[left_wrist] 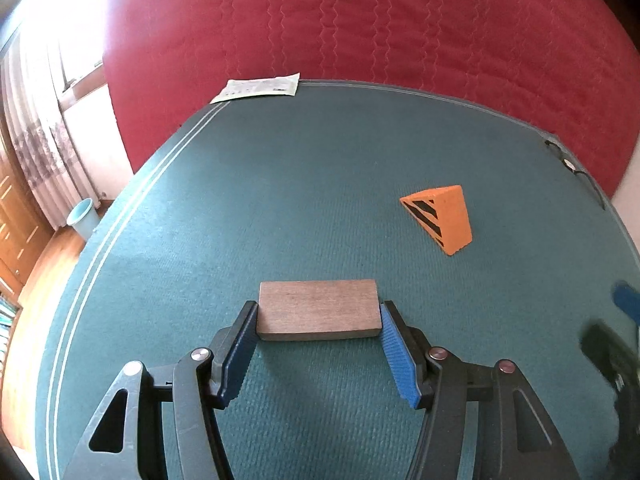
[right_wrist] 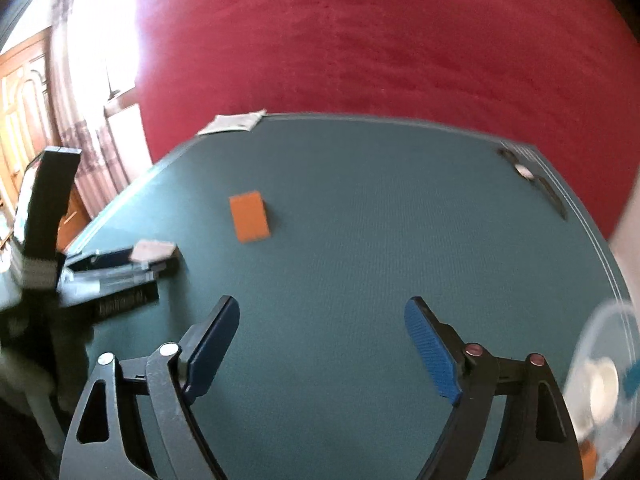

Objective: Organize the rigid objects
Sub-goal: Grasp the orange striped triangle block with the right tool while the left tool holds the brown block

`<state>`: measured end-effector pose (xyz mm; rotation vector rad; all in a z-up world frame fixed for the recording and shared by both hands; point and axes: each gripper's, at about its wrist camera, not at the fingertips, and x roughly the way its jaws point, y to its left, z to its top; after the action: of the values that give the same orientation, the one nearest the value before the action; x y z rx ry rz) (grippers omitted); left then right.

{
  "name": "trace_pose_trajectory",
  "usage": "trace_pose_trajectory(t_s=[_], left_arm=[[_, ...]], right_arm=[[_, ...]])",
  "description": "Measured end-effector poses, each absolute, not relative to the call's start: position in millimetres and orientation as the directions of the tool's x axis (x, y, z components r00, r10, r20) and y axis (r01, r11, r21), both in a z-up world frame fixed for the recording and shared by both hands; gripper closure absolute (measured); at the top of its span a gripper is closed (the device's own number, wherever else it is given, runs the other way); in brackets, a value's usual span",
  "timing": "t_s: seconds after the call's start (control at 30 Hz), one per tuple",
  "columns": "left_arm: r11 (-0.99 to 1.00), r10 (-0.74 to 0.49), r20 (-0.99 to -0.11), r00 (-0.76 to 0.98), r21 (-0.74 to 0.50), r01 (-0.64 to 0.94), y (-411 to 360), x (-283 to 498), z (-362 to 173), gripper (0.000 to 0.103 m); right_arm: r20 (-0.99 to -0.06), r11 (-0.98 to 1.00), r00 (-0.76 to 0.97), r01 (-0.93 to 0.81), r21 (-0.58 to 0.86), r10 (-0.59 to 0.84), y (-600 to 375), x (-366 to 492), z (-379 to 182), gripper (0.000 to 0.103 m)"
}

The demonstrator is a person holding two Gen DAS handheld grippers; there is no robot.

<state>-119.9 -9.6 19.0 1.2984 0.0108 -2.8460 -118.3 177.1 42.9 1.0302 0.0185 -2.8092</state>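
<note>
Left gripper (left_wrist: 319, 317) clamps wooden block (left_wrist: 318, 309) by short ends for carrying; right gripper (right_wrist: 322, 312) wide, empty, faces orange wedge (right_wrist: 249, 217) farther off on green mat (right_wrist: 360, 240).

A teal-green mat (left_wrist: 320, 200), edged with thin pale double lines, covers the table, with a deep red quilted bedspread (left_wrist: 380, 20) stitched in wavy lines at twelve o'clock. At centre lies a brown wooden block (left_wrist: 318, 314), flanked by bright blue ribbed pads (left_wrist: 396, 356) on black gripper arms. At two o'clock from the block sits an orange wedge (left_wrist: 444, 218), one face striped diagonally in black. A white printed sheet (left_wrist: 258, 87) lies at the mat's eleven o'clock corner. A pale blue bin (left_wrist: 82, 216) stands at nine o'clock on honey-brown wooden flooring, beside whitish curtains (left_wrist: 36, 120) with a greyish floral pattern.
</note>
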Motion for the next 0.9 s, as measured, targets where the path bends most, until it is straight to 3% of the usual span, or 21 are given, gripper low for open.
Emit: trace_pose_trajectory(t_s=[0.13, 0.27, 0.9], left_arm=[[-0.999, -0.009, -0.755, -0.655, -0.019, 0.037, -15, -119, 17, 0.041], [-0.999, -0.012, -0.749, -0.663, -0.015, 0.035, -14, -116, 17, 0.041], [-0.999, -0.005, -0.748, -0.663, -0.031, 0.043, -18, -115, 16, 0.040]], right_arm=[[-0.683, -0.977, -0.701, 0.192, 0.097, -0.206, 160, -156, 37, 0.041], [-0.727, -0.962, -0.634, 0.226, 0.154, -0.265, 148, -190, 25, 0.049], [-0.731, -0.952, -0.644, 0.307, 0.023, -0.225, 97, -237, 19, 0.055]])
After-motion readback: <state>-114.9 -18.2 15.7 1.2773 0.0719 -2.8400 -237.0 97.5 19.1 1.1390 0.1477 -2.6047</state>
